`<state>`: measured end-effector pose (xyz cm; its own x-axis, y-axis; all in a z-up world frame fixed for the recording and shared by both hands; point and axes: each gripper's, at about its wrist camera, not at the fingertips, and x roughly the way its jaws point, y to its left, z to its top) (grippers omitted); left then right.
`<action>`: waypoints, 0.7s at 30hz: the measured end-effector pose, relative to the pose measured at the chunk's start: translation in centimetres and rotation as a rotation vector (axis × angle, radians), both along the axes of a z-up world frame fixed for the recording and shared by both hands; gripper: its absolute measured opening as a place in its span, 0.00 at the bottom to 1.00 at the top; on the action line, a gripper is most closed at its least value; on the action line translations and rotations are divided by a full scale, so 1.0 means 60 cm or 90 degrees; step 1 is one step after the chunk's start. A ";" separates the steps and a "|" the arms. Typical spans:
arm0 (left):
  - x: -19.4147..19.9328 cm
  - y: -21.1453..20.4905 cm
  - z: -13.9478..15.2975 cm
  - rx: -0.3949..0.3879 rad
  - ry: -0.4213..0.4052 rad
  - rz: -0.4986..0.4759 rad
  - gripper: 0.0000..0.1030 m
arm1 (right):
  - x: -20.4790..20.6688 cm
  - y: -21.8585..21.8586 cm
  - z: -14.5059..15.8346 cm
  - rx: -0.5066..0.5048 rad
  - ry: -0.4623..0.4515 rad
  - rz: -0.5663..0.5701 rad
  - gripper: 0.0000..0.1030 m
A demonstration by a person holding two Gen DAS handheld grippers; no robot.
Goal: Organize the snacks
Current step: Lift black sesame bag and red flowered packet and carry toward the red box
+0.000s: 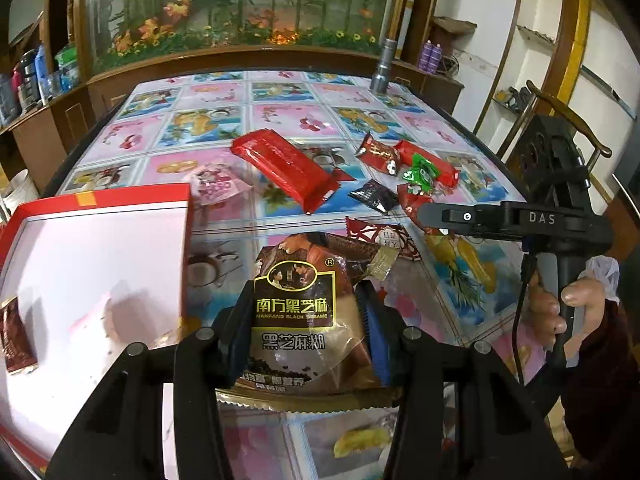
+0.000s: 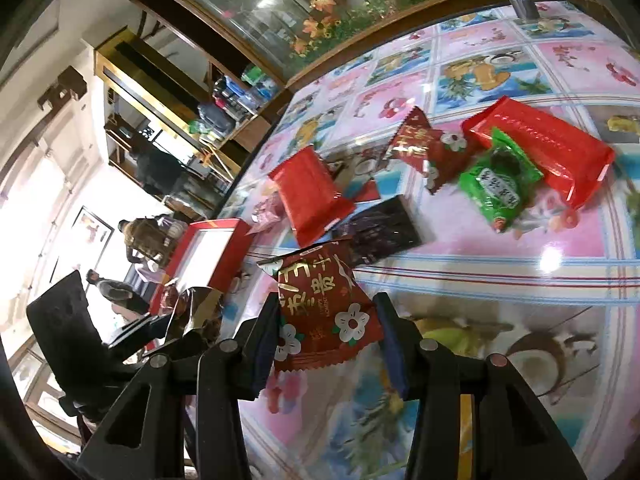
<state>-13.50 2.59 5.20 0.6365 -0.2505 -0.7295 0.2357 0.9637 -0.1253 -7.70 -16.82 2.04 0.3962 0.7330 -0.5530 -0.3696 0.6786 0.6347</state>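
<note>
Your left hand-held gripper (image 1: pixel 306 334) clamped a brown black-sesame sachet (image 1: pixel 300 304); your right hand-held gripper (image 2: pixel 328 344) pinched a dark-red flowered candy wrapper (image 2: pixel 324 308) above the worktop (image 2: pixel 500 248)

The counter (image 1: pixel 280 216) is glossy and smooth (lamps mirror in it). The sesame packet (image 1: pixel 304 320) is shiny crinkled plastic film. The red box (image 1: pixel 100 204) looks like cardboard. The fingers (image 1: pixel 374 336) are matt black plastic.

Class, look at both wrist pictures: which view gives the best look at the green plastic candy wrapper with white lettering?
The right wrist view: the green plastic candy wrapper lies large and near, its white lettering visible, resting against a long red packet. In the left wrist view the same wrapper is small, far off and crowded among red snacks.
</note>
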 end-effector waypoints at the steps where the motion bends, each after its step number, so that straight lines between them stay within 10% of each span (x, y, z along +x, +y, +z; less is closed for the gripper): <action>1: -0.004 0.004 0.004 0.001 -0.004 0.004 0.45 | -0.001 0.003 0.002 0.009 -0.004 0.002 0.45; 21: -0.077 0.172 0.063 0.000 -0.081 0.152 0.46 | -0.031 0.236 0.034 0.094 0.007 0.166 0.45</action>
